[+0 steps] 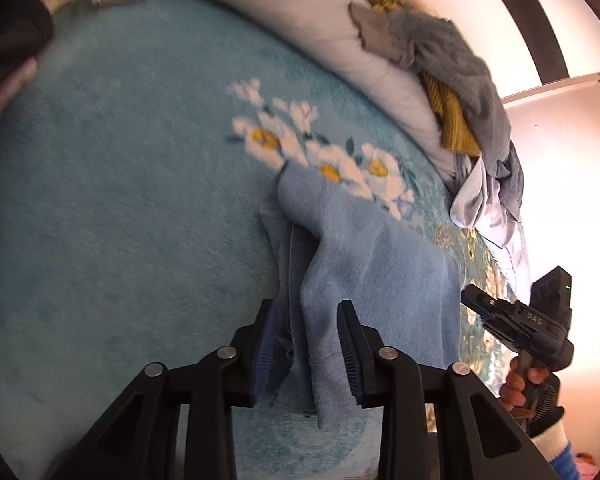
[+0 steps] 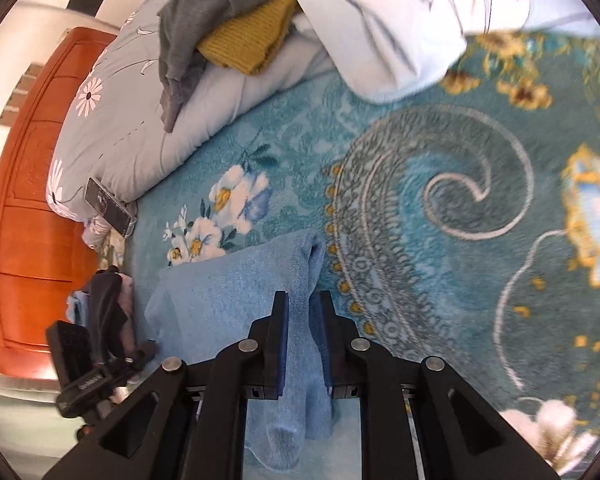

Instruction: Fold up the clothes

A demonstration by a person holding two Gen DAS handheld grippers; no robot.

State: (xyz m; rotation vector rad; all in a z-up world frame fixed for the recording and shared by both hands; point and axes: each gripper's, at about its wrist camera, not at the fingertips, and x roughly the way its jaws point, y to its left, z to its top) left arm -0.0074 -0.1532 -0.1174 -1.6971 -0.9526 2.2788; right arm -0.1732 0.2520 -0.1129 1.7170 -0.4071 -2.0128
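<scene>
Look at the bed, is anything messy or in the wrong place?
Yes. A jumbled pile of clothes, grey, mustard yellow and pale blue, is heaped crumpled on the folded quilt instead of folded. The light blue towel on the teal blanket is bunched up in ridges, not flat.

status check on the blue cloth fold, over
Left gripper open, light blue cloth loose between its fingers. Right gripper pinching the cloth's bunched edge. Clothes pile lies apart; nothing blocking.
</scene>
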